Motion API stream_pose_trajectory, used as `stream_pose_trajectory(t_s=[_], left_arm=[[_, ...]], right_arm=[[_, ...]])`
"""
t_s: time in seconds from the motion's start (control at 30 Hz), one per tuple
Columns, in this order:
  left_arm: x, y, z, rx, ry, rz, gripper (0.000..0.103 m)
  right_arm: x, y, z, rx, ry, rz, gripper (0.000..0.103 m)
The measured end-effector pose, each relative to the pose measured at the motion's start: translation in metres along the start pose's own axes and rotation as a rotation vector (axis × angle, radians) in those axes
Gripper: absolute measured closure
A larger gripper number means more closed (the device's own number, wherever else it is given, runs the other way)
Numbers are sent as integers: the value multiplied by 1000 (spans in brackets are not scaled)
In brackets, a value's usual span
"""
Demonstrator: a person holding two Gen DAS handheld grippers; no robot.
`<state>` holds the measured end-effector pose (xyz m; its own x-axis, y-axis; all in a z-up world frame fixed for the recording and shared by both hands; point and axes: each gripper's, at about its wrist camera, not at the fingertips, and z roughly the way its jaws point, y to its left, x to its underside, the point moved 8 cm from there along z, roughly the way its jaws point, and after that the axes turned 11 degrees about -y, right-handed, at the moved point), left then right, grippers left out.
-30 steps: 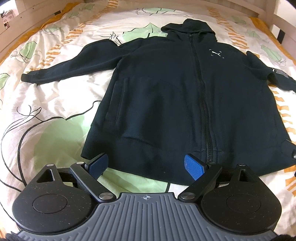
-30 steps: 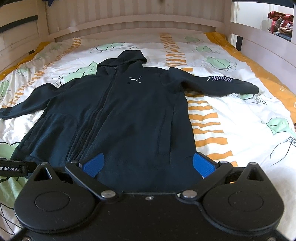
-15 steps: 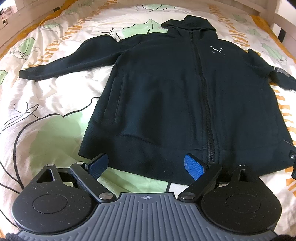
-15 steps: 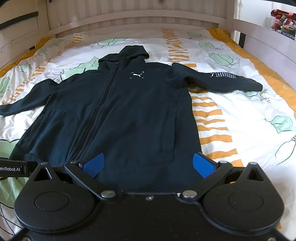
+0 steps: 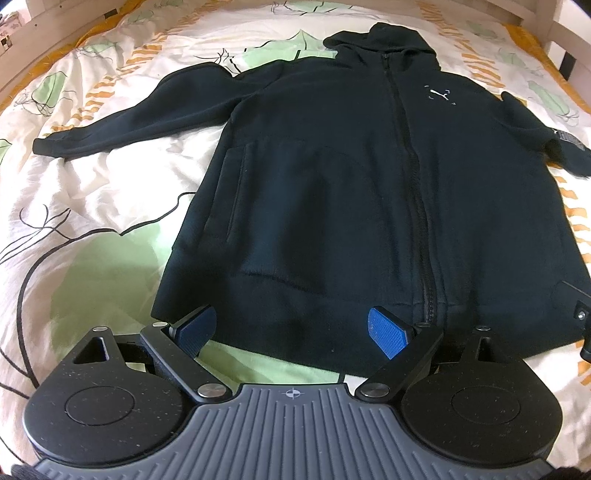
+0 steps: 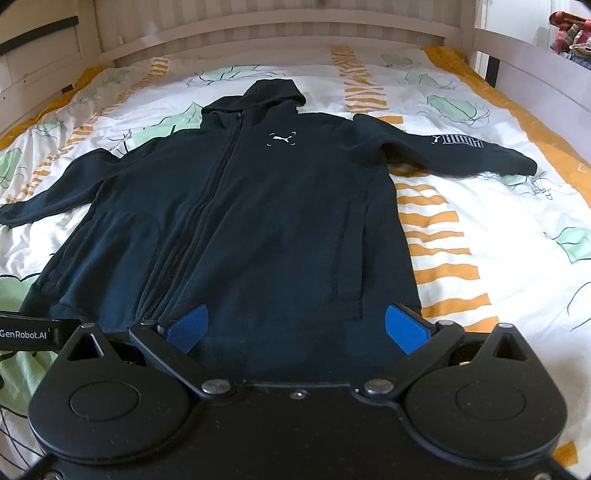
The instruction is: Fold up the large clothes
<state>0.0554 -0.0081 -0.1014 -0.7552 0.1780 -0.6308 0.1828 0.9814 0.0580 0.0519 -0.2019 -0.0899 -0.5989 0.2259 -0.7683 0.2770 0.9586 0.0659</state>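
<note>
Currently the black hoodie lies flat, zipped, on the bed. Left gripper and right gripper jaws stand apart, empty, above its hem; one sleeve is cut off in each view.

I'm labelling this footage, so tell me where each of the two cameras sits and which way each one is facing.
Left wrist: on the left gripper, tilted down at the hoodie from its hem end; its own open fingers show, plus the right gripper's edge.
Right wrist: on the right gripper, facing along the hoodie towards the headboard; its own open fingers show, the left gripper's side too.
Shared: hoodie and patterned bedspread.
</note>
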Motion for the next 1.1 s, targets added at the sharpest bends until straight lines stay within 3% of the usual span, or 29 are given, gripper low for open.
stream_pose_trajectory(t_s=[0.33, 0.43, 0.63, 1.1], left_arm=[[-23, 17, 18, 38, -44, -75, 14], [-34, 31, 28, 85, -70, -158, 14], [-61, 74, 54, 255, -114, -421, 14], [-124, 217, 112, 38, -210, -564, 13]], right_arm=[[-5, 4, 19, -22, 18, 11, 1], [-8, 7, 27, -39, 17, 6, 1], [-22, 19, 44, -84, 3, -10, 1], [-58, 64, 84, -182, -29, -14, 1]])
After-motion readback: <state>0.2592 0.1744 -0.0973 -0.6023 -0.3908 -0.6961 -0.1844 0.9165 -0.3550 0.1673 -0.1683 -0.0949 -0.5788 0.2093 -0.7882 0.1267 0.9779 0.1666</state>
